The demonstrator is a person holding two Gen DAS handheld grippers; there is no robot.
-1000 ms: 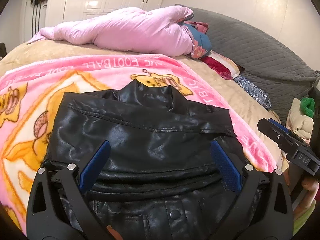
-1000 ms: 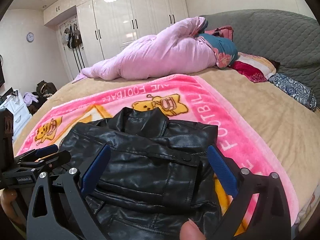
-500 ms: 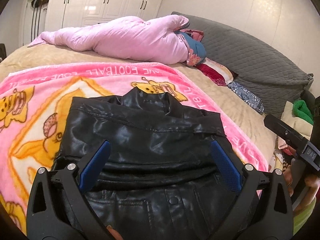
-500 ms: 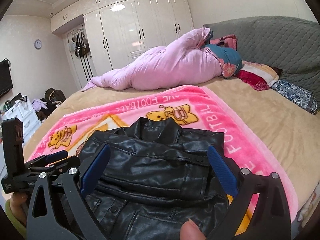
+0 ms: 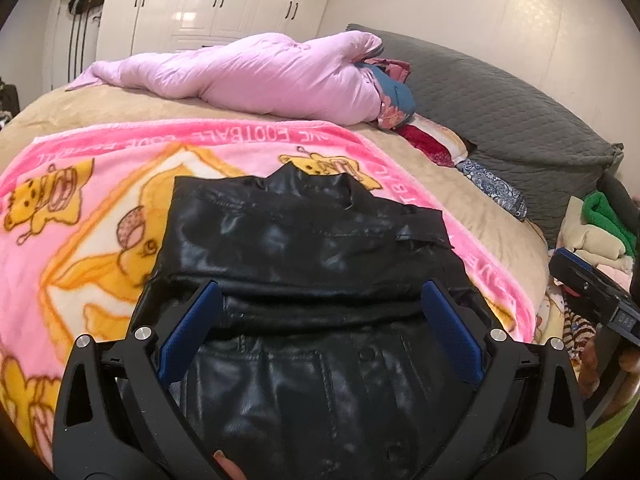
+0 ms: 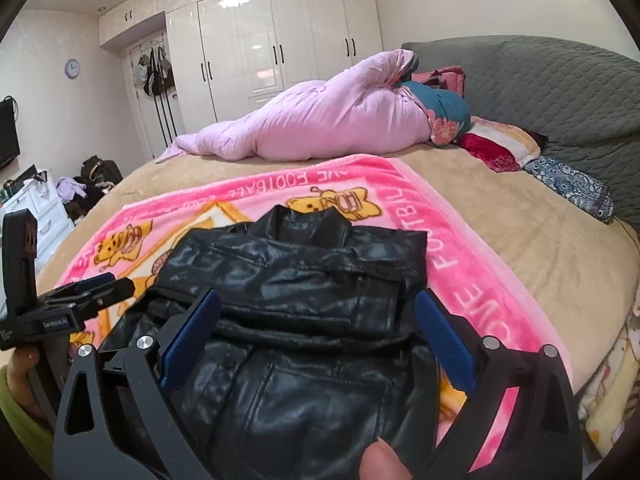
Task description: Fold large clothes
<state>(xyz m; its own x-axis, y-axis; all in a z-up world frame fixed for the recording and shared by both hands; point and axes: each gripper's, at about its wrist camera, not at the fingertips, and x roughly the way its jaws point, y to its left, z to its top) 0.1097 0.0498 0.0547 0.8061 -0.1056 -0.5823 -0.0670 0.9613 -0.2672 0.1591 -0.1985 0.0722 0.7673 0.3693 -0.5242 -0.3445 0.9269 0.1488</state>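
A black leather jacket (image 5: 304, 248) lies folded on a pink cartoon blanket (image 5: 80, 216), collar pointing away from me. My left gripper (image 5: 318, 300) hangs open above its near half, with nothing between the blue pads (image 5: 188, 336). In the right wrist view the same jacket (image 6: 296, 288) fills the foreground on the blanket (image 6: 472, 272), and my right gripper (image 6: 316, 304) is open over it, holding nothing. The right gripper (image 5: 592, 300) shows at the right edge of the left wrist view; the left gripper (image 6: 80, 300) shows at the left edge of the right wrist view.
A rolled pink quilt (image 6: 320, 124) lies across the far side of the tan bed (image 6: 540, 248). Pillows (image 6: 496, 148) and a grey padded headboard (image 6: 540, 88) are at the right. White wardrobes (image 6: 280, 40) stand behind. Piled clothes (image 5: 592, 232) sit off the bed's right side.
Both grippers have drawn back and risen from the jacket, staying open. The jacket lies still.
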